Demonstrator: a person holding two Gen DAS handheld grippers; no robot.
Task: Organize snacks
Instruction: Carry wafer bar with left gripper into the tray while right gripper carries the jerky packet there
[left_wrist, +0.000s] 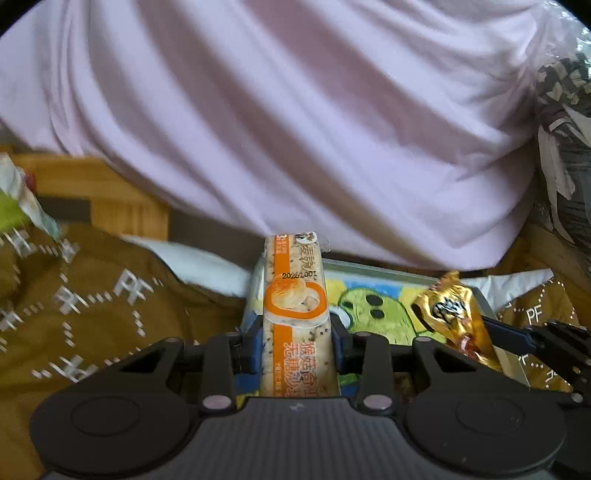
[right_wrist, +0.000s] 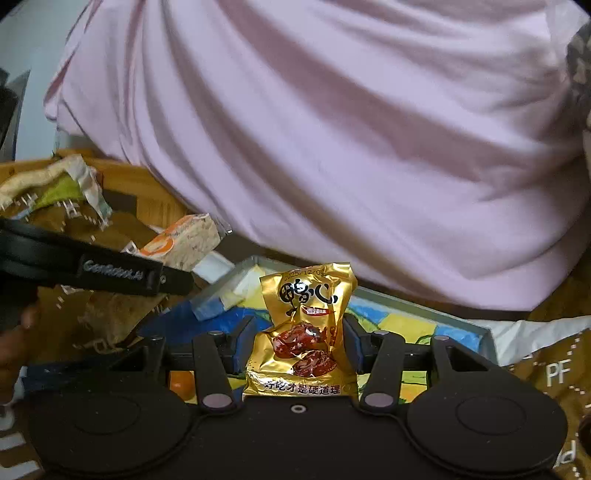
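Both grippers are loaded, and we are right up against the person's pale lilac shirt (left_wrist: 288, 122), which fills the top of both views.

In our left gripper (left_wrist: 295, 343) we've got the orange-and-white cracker bar (left_wrist: 293, 314) pinched between the blue pads, jaws drawn in narrow on its sides, the bar standing up lengthwise with a printed date on its wrapper. From the right wrist view, that same bar pokes out past the black left gripper body over at the left edge.

In our right gripper (right_wrist: 301, 343) we hold the gold snack packet (right_wrist: 306, 328), the jaws closed on its crinkled lower half, red-brown pieces pictured on the front. The left wrist view catches it too, off to the right.

Under both grippers lies a shallow tray (right_wrist: 424, 299) with a grey rim and a bright cartoon bottom in yellow, blue and green; a green figure with dark eyes (left_wrist: 373, 310) shows on it. A small orange item (right_wrist: 181, 384) sits low beneath the right gripper; we cannot tell what it is.

The surface around is a mustard-brown cloth (left_wrist: 92, 302) with white stitched patterns, rumpled, white lining showing at its edges. Beyond it there's light wood (left_wrist: 110, 192), and a crumpled green-and-white wrapper (right_wrist: 62, 184) at far left.
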